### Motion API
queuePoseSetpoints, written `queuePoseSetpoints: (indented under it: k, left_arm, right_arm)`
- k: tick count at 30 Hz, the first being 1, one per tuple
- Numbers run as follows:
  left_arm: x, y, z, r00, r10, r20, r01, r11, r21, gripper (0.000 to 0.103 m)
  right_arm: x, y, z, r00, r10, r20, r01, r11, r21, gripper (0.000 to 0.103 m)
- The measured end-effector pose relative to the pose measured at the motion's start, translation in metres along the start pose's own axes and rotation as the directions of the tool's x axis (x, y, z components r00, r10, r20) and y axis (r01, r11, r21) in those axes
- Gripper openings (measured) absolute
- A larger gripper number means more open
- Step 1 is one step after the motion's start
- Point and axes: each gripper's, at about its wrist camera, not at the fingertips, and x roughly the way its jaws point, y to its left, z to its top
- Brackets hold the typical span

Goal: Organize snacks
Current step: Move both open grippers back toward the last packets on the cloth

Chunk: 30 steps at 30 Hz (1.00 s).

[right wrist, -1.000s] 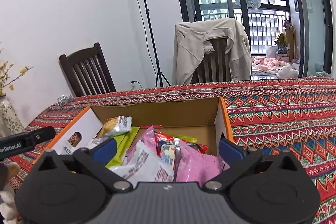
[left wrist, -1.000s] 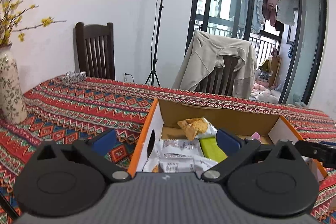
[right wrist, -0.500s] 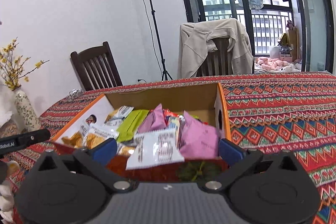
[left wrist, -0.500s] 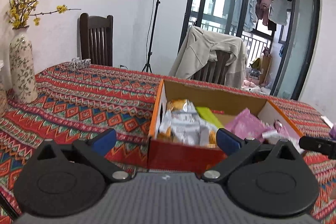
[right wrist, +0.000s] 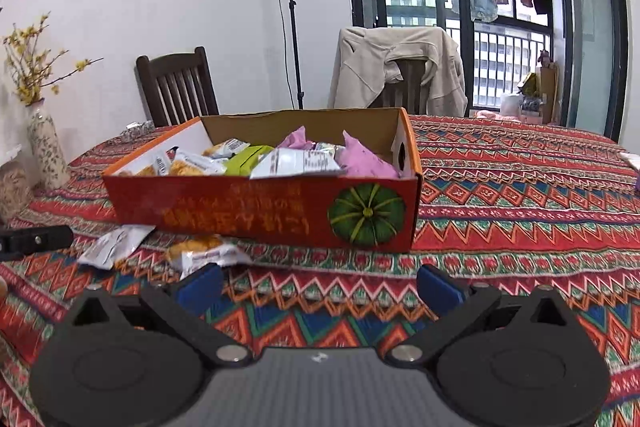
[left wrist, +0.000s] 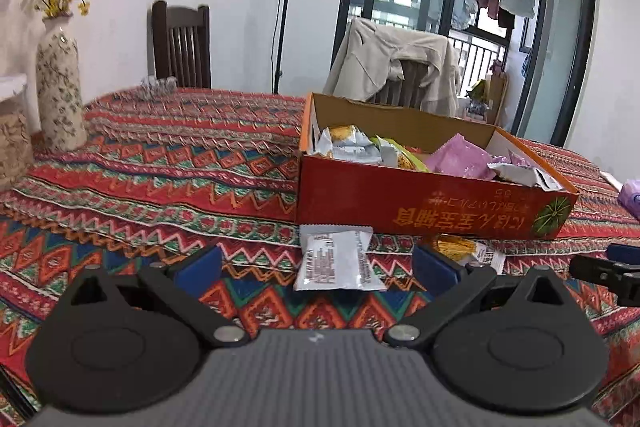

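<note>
The left gripper was released, jaws spread wide, holding nothing. A white snack packet lay flat on the counter at its 12 o'clock, between the jaw lines, long axis running roughly 12 to 6. An orange-and-white packet lay at its 1 o'clock, touching the right jaw's line. Both rested just in front of the red snack box.

The right gripper was also released and empty; the same two packets lay at its 10 and 11 o'clock. Judgement: the left gripper was better aligned with the white packet.
</note>
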Motion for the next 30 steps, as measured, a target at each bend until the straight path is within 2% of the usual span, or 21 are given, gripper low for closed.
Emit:
queuePoseSetpoints:
  k: [6,14,25,30]
  left_arm:
    - [0.001,0.004,-0.008,1.000,-0.005,0.007,0.005,1.000,-0.009,0.103]
    - [-0.005,0.006,-0.008,0.999,-0.004,0.042,0.005,1.000,-0.020,0.103]
    - [-0.007,0.009,-0.008,0.998,-0.002,0.056,0.005,0.999,-0.037,0.103]
    - [-0.006,0.010,-0.007,0.999,-0.004,0.052,0.006,0.999,-0.039,0.103]
  right_arm:
    - [-0.008,-0.001,-0.012,1.000,-0.015,0.021,0.015,1.000,-0.003,0.103]
    - [-0.009,-0.006,-0.013,0.999,0.001,0.038,-0.002,1.000,0.022,0.103]
    - [-0.010,-0.001,-0.013,0.999,0.005,0.039,-0.005,1.000,-0.003,0.103]
    - [0.001,0.015,-0.007,0.994,0.106,0.002,-0.105,0.993,-0.054,0.103]
